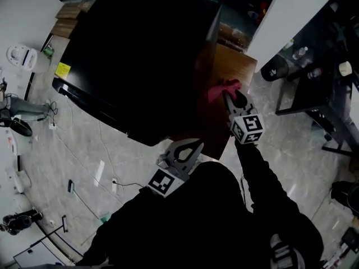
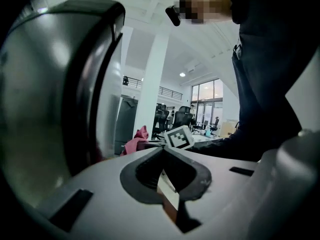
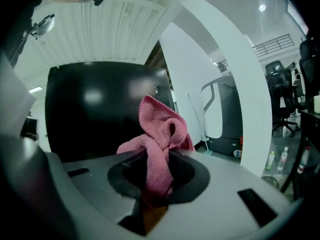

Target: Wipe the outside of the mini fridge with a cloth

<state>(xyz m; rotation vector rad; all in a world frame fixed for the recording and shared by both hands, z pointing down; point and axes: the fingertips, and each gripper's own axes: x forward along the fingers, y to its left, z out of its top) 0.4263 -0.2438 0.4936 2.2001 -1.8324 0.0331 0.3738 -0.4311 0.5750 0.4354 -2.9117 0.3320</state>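
The black mini fridge (image 1: 134, 55) fills the upper middle of the head view, seen from above. My right gripper (image 1: 230, 101) is shut on a pink cloth (image 1: 220, 90), held against the fridge's right side wall (image 1: 203, 80). In the right gripper view the pink cloth (image 3: 159, 139) bunches up out of the shut jaws, with the glossy black fridge (image 3: 95, 109) just behind. My left gripper (image 1: 188, 148) is shut with nothing in it, near my body below the fridge's front corner. The left gripper view shows the fridge's shiny side (image 2: 55, 84) at left and the pink cloth (image 2: 135, 141) beyond.
A brown wooden cabinet (image 1: 235, 66) stands close to the fridge's right side. A dark desk (image 1: 320, 88) with bottles is at far right. Cables (image 1: 101, 150) and small devices lie on the tiled floor at left. A white pillar (image 3: 235, 84) rises at right.
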